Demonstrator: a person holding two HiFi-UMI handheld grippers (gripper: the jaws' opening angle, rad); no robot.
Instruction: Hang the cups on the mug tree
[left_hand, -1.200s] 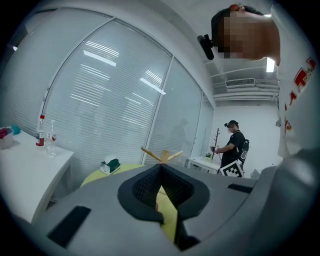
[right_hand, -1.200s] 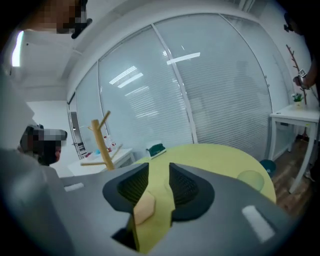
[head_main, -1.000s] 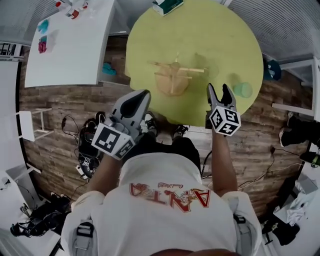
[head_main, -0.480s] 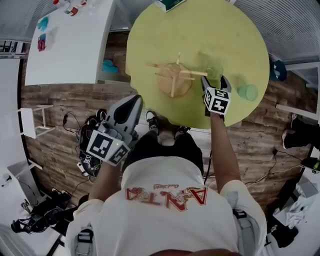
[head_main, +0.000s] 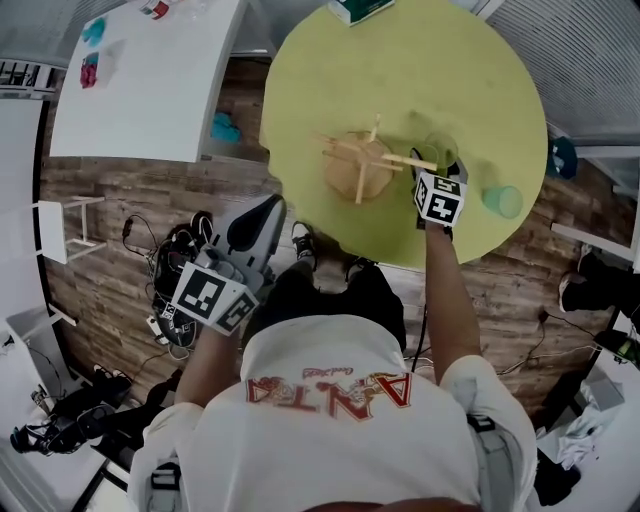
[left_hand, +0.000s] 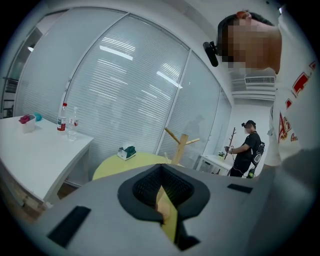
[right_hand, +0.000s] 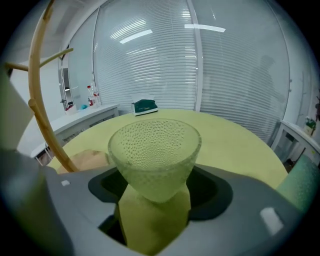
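A wooden mug tree (head_main: 360, 165) stands on the round yellow-green table (head_main: 430, 60); its curved branch (right_hand: 37, 115) rises at the left of the right gripper view. A pale green dimpled cup (head_main: 437, 148) stands upright just right of the tree. My right gripper (head_main: 438, 162) stands open around it, and the cup (right_hand: 155, 155) fills the gap with its narrow base between the wide jaws. A teal cup (head_main: 503, 201) stands further right, near the table's edge. My left gripper (head_main: 255, 222) hangs shut and empty below the table's near edge.
A green-and-white tissue box (head_main: 360, 10) sits at the table's far side. A white table (head_main: 140, 90) with bottles and small items stands to the left. Cables and gear lie on the wooden floor (head_main: 110, 210). Another person (left_hand: 248, 147) stands in the background.
My right gripper moved forward from the table's near edge to the pale green cup and now stands around it. The left gripper stayed low at the left.
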